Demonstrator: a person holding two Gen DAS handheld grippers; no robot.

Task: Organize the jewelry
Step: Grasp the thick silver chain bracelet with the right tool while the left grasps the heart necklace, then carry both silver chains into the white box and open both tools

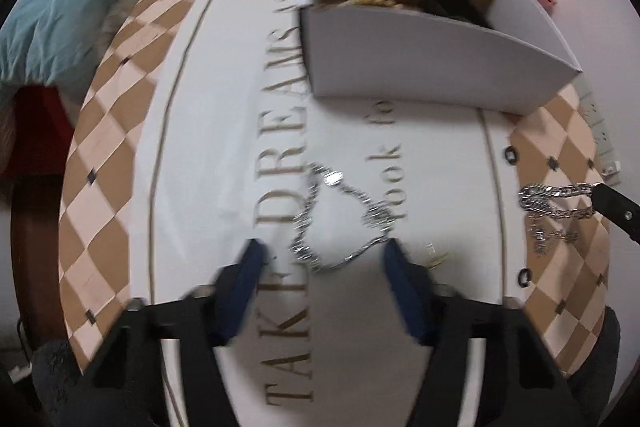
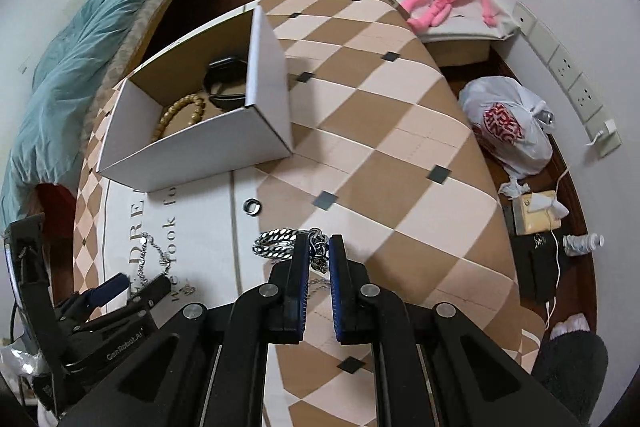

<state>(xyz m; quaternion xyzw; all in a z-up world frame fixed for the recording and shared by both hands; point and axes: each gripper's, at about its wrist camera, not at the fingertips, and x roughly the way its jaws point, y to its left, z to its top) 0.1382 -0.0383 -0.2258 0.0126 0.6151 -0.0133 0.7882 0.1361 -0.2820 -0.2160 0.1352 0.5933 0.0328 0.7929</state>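
Right wrist: right gripper (image 2: pixel 319 254) pinches the thick chain (image 2: pixel 280 245); left gripper (image 1: pixel 322 259) spread (over thin chain (image 1: pixel 340 219)).

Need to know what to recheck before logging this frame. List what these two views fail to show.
- Box contents: left wrist view, near wall hides most of them.
- Chunky chain: right wrist view, right claw covers its gripped part.
- Thin necklace: left wrist view, blur smears its links.
- Small gold item: left wrist view, left claw finger partly hides it.
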